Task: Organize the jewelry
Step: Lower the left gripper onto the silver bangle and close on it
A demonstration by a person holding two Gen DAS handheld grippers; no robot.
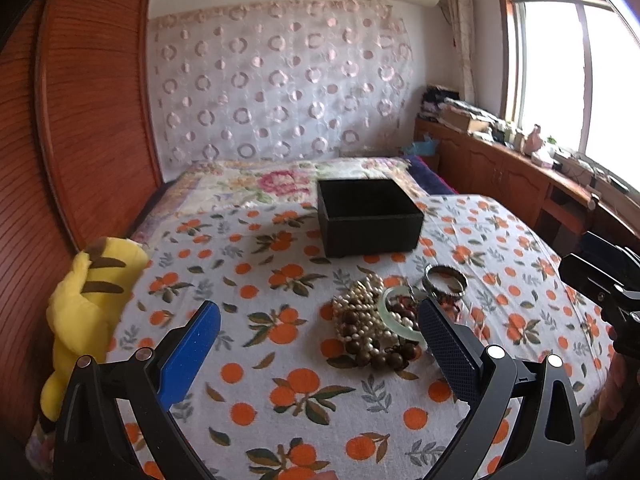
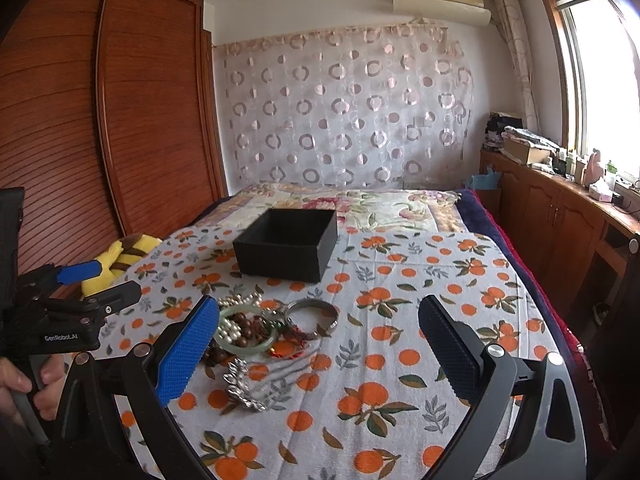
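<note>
We take the black box (image 1: 370, 216) as our landmark: open-topped, nothing visible inside, sitting on the orange-print cloth (image 1: 280, 380) over the bed. Far left of the box, a yellow striped plush toy (image 1: 86, 312) lies at the cloth's edge by the wooden wardrobe (image 1: 88, 112). Our left gripper (image 1: 320, 344) hangs nearer than the box, jaws spread wide and holding nothing. The jewelry pile sits on the cloth just in front of the box: pearl necklace (image 1: 362, 304), brown bead strand (image 1: 386, 358), pale green bangle (image 2: 246, 332), silver bangle (image 2: 312, 318), plus a silver leaf-shaped piece (image 2: 242, 386) (closest to us, type unclear). Our right gripper (image 2: 320, 344) hovers right of the pile, jaws also wide apart, empty.
</note>
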